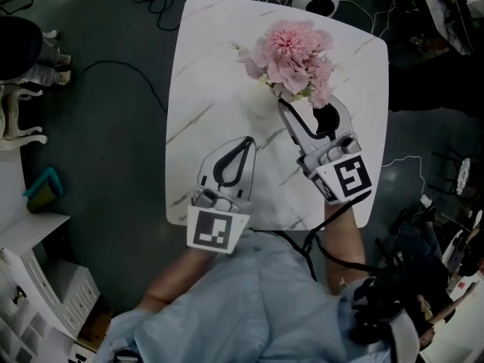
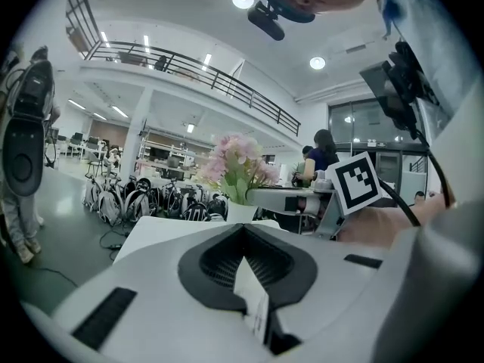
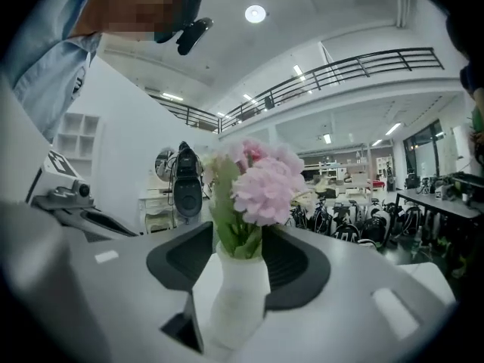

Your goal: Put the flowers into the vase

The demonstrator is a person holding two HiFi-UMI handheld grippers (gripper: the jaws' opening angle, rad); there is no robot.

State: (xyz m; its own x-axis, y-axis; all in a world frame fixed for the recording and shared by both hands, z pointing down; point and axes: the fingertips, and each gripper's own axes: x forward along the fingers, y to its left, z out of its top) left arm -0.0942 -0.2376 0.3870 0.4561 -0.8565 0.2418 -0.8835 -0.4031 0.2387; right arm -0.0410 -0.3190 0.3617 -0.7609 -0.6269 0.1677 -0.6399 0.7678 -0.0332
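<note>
Flowers (image 3: 261, 180) in vase (image 3: 238, 293) on table (image 1: 212, 89), vase between jaws of right gripper (image 1: 311, 106).

In the head view, vase (image 3: 238, 293) almost wholly hidden beneath the bunch of pink flowers (image 1: 295, 55)

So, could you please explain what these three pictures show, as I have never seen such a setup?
There is no robot: a person holds a two-jaw gripper in each hand, and the marker cubes are part of them. The head view comes from a camera on the person's head, looking down at a white table. The other two come from cameras riding on the grippers, looking along their jaws. On the table stands a white vase with pink flowers already in it. The left gripper is over the near side of the table, jaws together, holding nothing. The right gripper has its jaws apart with the vase between them; it does not seem clamped.
</note>
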